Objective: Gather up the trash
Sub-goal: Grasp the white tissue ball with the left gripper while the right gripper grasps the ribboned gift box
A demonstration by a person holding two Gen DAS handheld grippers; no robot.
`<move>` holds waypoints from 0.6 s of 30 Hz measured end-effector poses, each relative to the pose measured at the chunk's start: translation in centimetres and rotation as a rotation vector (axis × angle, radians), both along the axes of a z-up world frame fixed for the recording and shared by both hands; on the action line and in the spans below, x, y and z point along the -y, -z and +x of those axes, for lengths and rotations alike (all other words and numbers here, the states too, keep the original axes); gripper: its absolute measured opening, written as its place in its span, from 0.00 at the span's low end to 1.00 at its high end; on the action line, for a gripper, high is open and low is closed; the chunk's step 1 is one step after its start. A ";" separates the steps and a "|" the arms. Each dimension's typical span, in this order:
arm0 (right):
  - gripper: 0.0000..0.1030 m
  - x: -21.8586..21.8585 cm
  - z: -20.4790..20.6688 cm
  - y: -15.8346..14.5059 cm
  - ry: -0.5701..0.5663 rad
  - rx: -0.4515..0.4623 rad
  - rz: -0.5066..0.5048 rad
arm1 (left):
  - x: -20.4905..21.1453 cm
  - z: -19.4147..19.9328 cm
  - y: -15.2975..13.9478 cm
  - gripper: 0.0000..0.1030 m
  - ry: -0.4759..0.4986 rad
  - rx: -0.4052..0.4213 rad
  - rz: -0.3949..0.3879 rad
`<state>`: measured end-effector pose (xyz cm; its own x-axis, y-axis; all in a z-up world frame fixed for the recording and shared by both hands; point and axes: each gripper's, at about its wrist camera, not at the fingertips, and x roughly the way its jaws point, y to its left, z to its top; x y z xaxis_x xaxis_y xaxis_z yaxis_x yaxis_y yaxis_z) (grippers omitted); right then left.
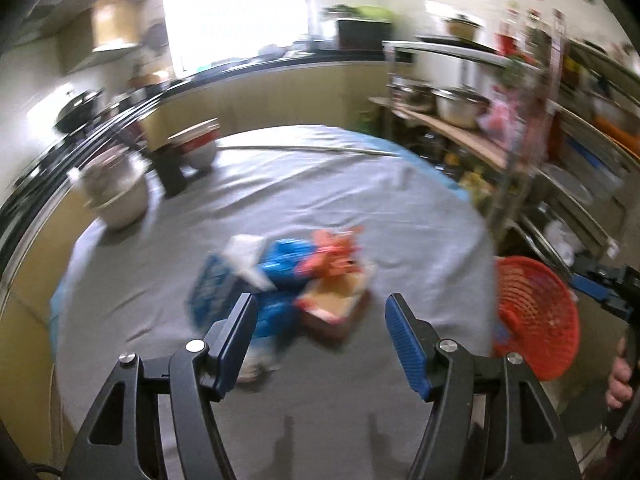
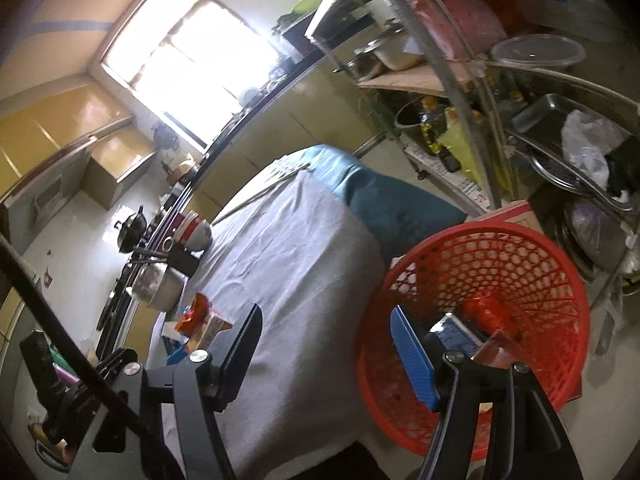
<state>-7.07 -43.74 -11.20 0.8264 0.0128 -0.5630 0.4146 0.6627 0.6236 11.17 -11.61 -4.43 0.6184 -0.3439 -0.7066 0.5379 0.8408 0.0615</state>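
Note:
A blurred pile of trash lies on the grey-clothed table [image 1: 280,184]: blue wrappers [image 1: 280,268], an orange-red wrapper [image 1: 336,252], and an open cardboard box [image 1: 336,304]. My left gripper [image 1: 320,304] hovers open just short of the pile, nothing between its blue pads. A red mesh basket [image 1: 536,320] stands on the floor beside the table's right edge. In the right wrist view my right gripper [image 2: 326,312] is open and empty over the table edge, next to the red basket [image 2: 480,264]. Inside it lie a red wrapper [image 2: 488,312] and a blue carton [image 2: 456,334].
A metal pot [image 1: 116,196], a bowl [image 1: 196,144] and a black stand [image 1: 172,176] sit at the table's far left. A steel rack [image 1: 460,108] loaded with pots stands to the right, behind the basket. A hand [image 1: 620,380] shows at the right edge.

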 end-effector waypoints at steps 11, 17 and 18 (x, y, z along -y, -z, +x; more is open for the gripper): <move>0.68 -3.2 2.3 -0.9 -0.092 -0.017 -0.034 | -11.4 4.3 1.7 0.66 -0.292 -0.052 -0.009; 0.68 -4.6 3.4 -0.6 -0.137 -0.040 -0.040 | -14.9 5.4 3.7 0.66 -0.388 -0.134 -0.019; 0.68 -4.8 3.6 -0.5 -0.142 -0.044 -0.039 | -14.9 5.6 4.0 0.66 -0.390 -0.156 -0.031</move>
